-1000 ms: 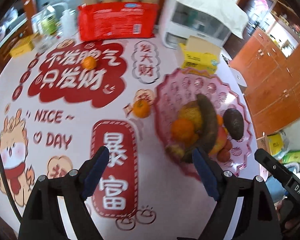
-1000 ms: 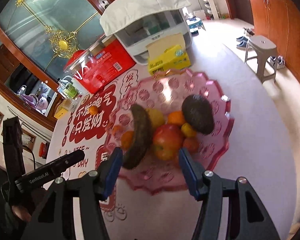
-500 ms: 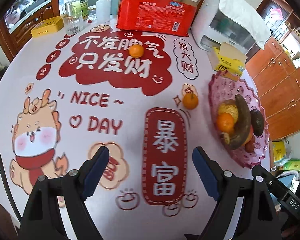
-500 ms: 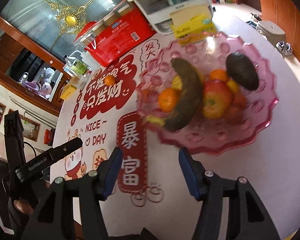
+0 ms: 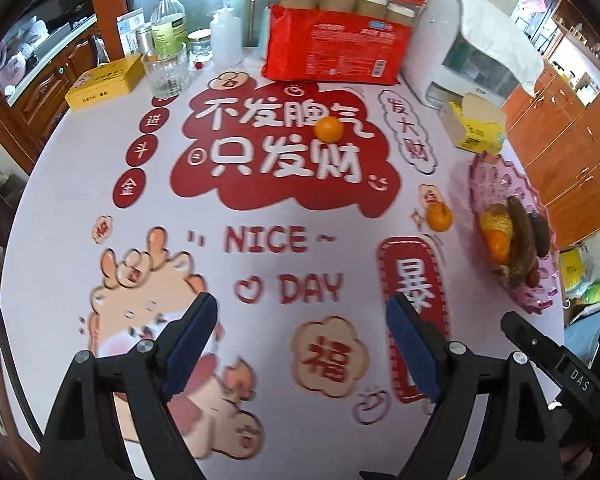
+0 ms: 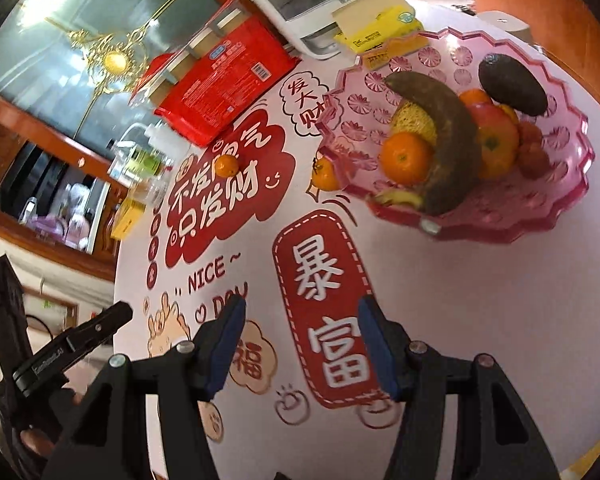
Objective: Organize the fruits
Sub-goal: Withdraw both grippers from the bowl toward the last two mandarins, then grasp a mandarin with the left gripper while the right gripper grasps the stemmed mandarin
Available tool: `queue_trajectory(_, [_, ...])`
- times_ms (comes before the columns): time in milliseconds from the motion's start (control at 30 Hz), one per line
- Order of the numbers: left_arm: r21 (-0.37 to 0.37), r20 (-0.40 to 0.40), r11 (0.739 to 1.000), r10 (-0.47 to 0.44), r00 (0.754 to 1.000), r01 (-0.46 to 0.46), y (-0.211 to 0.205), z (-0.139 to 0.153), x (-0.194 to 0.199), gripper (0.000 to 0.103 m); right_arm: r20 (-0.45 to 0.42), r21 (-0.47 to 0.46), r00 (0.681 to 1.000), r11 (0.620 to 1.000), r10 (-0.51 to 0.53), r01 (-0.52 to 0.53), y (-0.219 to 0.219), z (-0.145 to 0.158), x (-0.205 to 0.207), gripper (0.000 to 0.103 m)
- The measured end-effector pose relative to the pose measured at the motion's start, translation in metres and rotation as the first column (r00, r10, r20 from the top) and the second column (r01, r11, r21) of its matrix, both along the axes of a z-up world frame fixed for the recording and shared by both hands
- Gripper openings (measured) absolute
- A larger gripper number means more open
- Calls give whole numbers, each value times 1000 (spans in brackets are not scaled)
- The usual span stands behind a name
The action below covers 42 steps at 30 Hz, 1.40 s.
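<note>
Home dining room, lived-in. Round bench under festive printed cover — cartoon creature, "NICE DAY" lettering. Pink fruit bowl at one edge, tissue box beside it. Wooden cabinets along wall. Bottles and drinking glass at bench's far edge — red snack pack, cloth-draped white appliance there too.

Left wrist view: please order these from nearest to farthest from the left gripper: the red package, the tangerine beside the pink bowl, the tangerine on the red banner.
1. Tangerine beside the pink bowl, right side.
2. Tangerine on the red banner, centre.
3. Red package, far edge.
</note>
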State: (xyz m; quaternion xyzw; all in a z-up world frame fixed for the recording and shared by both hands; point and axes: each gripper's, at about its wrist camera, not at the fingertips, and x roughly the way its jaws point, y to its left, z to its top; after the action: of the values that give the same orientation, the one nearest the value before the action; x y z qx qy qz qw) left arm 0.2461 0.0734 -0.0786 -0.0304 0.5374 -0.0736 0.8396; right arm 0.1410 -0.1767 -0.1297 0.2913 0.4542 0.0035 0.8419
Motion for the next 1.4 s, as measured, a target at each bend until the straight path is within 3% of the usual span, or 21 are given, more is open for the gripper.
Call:
queue_trajectory(167, [5, -18, 999, -32, 999, 32, 28, -5, 22, 86, 49, -57, 992, 992, -113, 116, 26, -4, 4, 59])
queue_trajectory(400, [66, -68, 995, -67, 995, 72, 39, -4, 66, 86, 89, -106, 975, 971, -205, 214, 50, -12, 21, 59])
queue_trajectory(567, [55, -79, 995, -84, 993, 89, 33, 8, 102, 86, 128, -147, 964, 957, -232, 250, 63, -12, 36, 59])
queue_trajectory(900, [68, 1, 991, -112, 994, 111, -7, 21, 191, 86, 174, -317, 937, 884, -302, 344, 70, -34, 86, 59])
queue_trajectory(1200, [35, 30, 994, -107, 994, 106, -35, -3, 255, 85, 149, -444, 930, 818, -335, 366, 81, -58, 122, 59])
queue_trajectory(1400, [-35, -46, 996, -84, 995, 83, -44, -47, 271, 85, 132, -434, 905, 797, -405, 420, 71, -65, 139, 59])
